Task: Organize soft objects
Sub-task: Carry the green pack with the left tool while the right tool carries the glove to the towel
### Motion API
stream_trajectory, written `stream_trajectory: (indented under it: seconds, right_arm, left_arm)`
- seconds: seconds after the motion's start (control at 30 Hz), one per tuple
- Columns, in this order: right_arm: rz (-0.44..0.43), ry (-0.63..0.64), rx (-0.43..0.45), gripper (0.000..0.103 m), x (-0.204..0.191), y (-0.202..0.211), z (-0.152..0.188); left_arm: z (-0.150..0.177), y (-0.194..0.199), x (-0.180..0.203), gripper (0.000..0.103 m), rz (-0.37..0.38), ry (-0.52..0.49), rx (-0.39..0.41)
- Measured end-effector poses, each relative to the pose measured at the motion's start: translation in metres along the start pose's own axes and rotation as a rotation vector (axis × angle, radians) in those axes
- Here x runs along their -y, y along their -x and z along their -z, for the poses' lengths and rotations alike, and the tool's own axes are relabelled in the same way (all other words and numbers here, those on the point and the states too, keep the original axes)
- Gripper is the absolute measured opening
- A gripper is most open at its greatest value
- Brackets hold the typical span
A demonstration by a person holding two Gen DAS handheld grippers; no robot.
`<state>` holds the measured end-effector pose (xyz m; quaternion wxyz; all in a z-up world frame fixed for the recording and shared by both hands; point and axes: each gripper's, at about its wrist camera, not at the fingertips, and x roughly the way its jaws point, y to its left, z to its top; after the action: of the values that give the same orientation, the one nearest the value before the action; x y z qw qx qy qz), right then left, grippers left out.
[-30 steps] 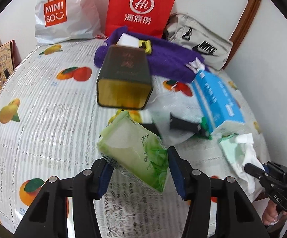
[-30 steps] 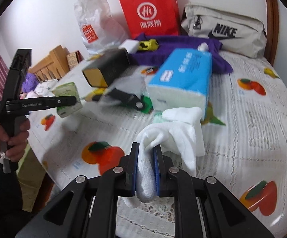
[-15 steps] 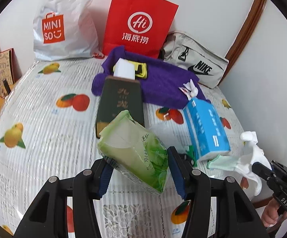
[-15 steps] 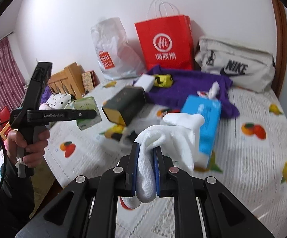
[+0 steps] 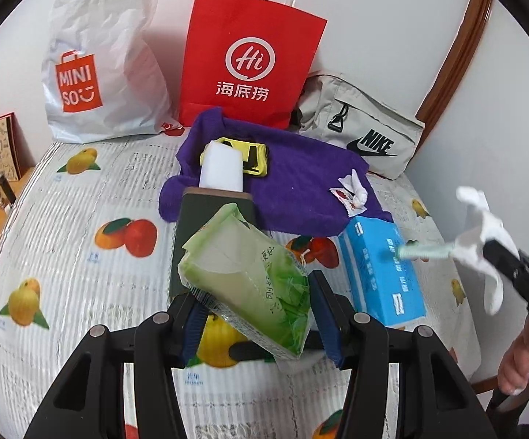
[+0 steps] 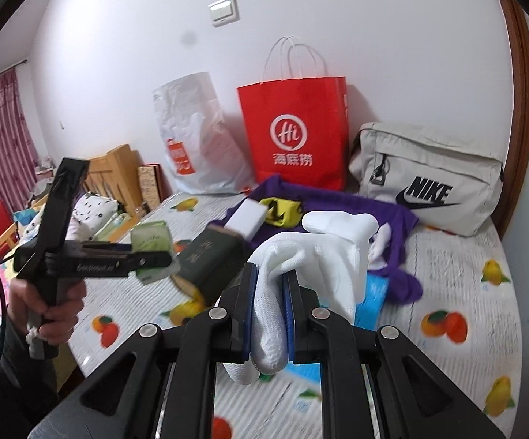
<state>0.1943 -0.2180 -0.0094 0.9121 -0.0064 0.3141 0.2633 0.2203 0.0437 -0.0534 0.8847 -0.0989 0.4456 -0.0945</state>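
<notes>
Jaws of left gripper (image 5: 257, 314) pinch green tissue pack (image 5: 246, 281); right gripper (image 6: 270, 314) clamps seemingly white socks (image 6: 315, 256).

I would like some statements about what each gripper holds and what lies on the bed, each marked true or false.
1. The left gripper holds a green tissue pack. True.
2. The right gripper has empty jaws. False: its jaws are shut on a white sock.
3. The blue tissue box lies on the fruit-print bed cover. True.
4. The red paper bag lies flat on the bed. False: it stands upright against the wall.
5. A yellow item rests on the purple cloth. True.
6. The grey Nike bag is held by a gripper. False: it sits by the wall.
</notes>
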Motion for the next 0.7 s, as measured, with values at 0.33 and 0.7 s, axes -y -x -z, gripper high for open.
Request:
stream_trajectory:
  seconds: [0.33, 0.7]
  right_arm:
    - [0.024, -0.01, -0.013, 0.014, 0.03, -0.061, -0.039]
    - [0.021, -0.031, -0.082, 0.014, 0.057, -0.139, -0.063]
  left_arm:
    - [-0.034, -0.03, -0.014, 0.051, -0.013, 0.011, -0.027]
    - [-0.062, -0.06, -0.03, 0.051, -0.022, 0.027, -0.054]
